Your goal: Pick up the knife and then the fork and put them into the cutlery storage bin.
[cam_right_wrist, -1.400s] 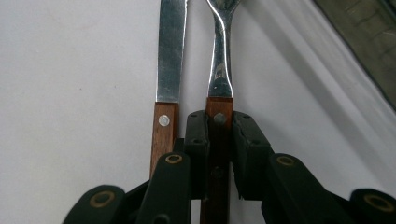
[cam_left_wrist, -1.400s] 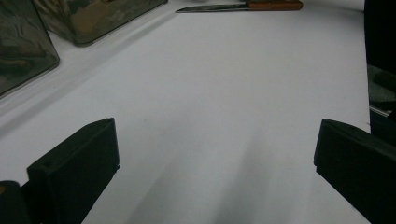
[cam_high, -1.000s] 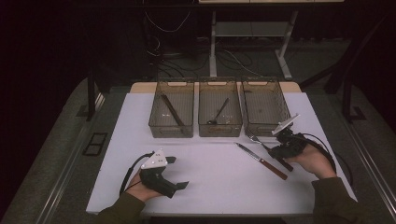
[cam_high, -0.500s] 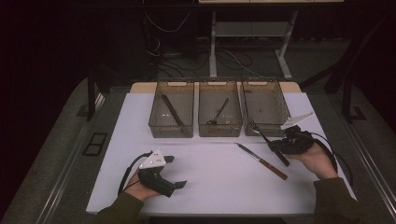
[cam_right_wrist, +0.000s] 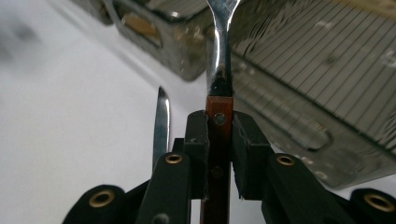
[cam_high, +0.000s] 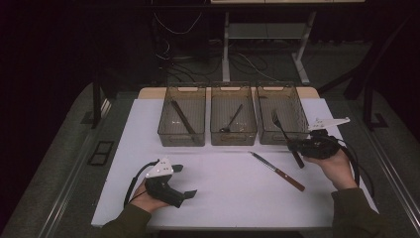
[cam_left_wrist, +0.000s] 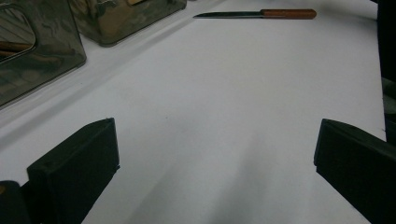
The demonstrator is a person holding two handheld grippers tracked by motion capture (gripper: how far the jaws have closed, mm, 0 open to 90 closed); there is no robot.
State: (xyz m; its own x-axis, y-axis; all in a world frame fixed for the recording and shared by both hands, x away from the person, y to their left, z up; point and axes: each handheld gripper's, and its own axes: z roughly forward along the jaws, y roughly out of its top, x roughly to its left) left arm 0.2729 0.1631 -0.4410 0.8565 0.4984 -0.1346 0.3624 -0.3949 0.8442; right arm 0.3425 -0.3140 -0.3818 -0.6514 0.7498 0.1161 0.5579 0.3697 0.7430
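The right gripper (cam_high: 297, 147) clamps the fork (cam_high: 284, 132) by its handle, tines raised over the right bin (cam_high: 299, 107). The left gripper (cam_high: 184, 179) rests on the table (cam_high: 223, 198), jaws wide open and empty.

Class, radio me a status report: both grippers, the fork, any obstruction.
Right gripper shut on fork, tines over right bin. Left gripper open, resting on table. Knife lies nearby, path unobstructed.
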